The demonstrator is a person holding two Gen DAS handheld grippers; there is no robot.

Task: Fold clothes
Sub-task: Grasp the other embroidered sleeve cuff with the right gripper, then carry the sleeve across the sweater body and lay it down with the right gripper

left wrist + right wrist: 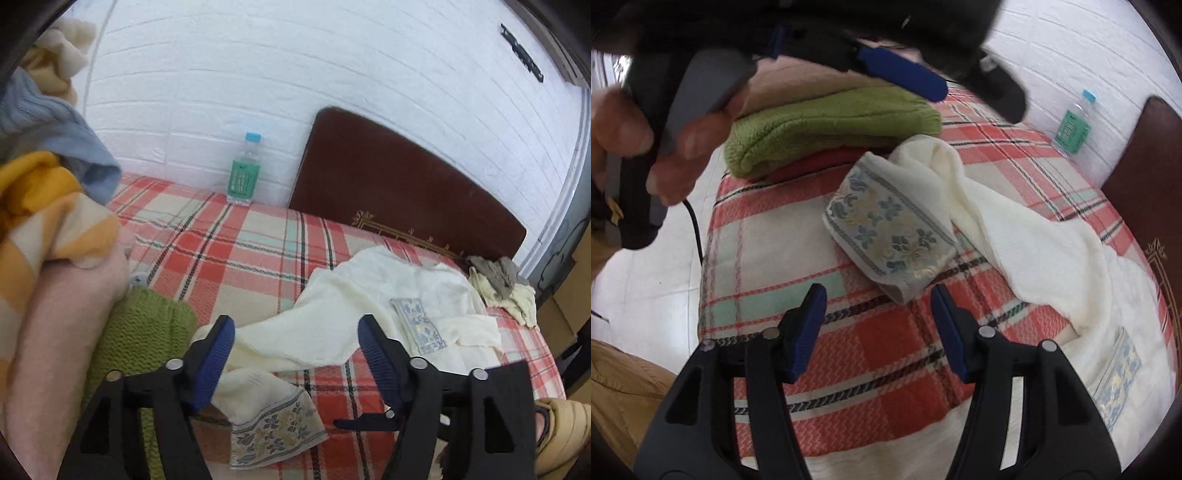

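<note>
A cream garment lies spread on the plaid bed, with one long sleeve stretched toward me. The sleeve ends in a floral embroidered cuff, and the same cuff lies folded over in the right wrist view. My left gripper is open, straddling the sleeve just above the cuff with nothing clamped. My right gripper is open too, its tips just short of the cuff's near edge. A hand holds the left gripper's handle, and one blue pad of it shows overhead.
A folded green knit sits on a red garment at the bed's corner. Several more clothes are piled on the left. A water bottle stands against the white wall, beside a dark headboard. Small rags lie at the far right.
</note>
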